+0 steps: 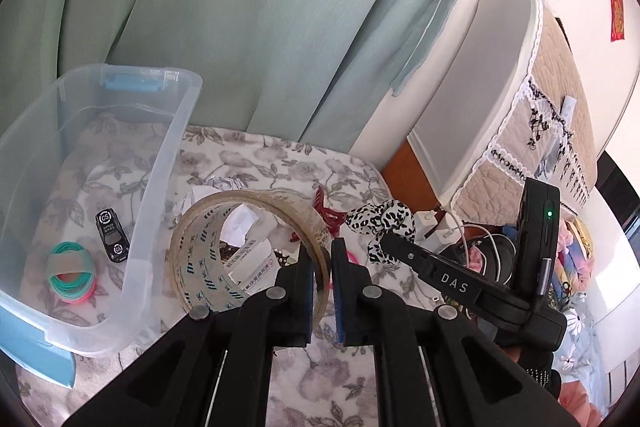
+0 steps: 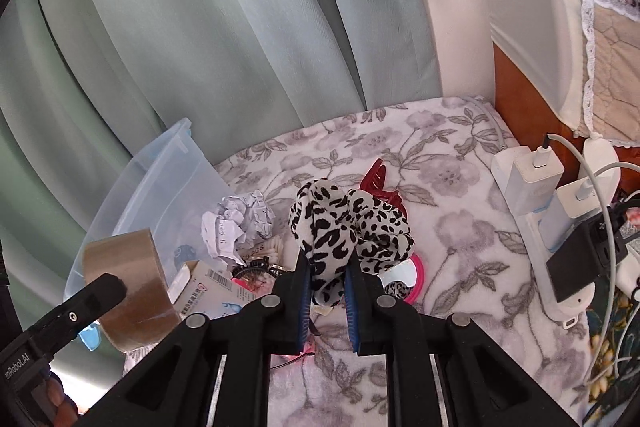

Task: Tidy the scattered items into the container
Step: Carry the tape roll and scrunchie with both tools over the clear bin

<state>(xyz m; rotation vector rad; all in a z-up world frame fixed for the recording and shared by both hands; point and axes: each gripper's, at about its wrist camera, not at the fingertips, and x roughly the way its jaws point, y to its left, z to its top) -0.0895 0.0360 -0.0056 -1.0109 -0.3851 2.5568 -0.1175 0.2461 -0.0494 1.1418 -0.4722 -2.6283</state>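
Toy car (image 1: 112, 235) in container (image 1: 160, 163), tape (image 1: 248, 251) beside.

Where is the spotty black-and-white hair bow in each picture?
Left wrist view: the leopard-print bow is right of centre, held by the right gripper.
Right wrist view: it is in the centre, between the fingers.
Shared landmark: the red hair claw beside it.

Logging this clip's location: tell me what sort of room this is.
Probably a bedroom: a floral blanket covers the surface, green curtains hang behind it, and a quilt-covered mattress leans on the wall.
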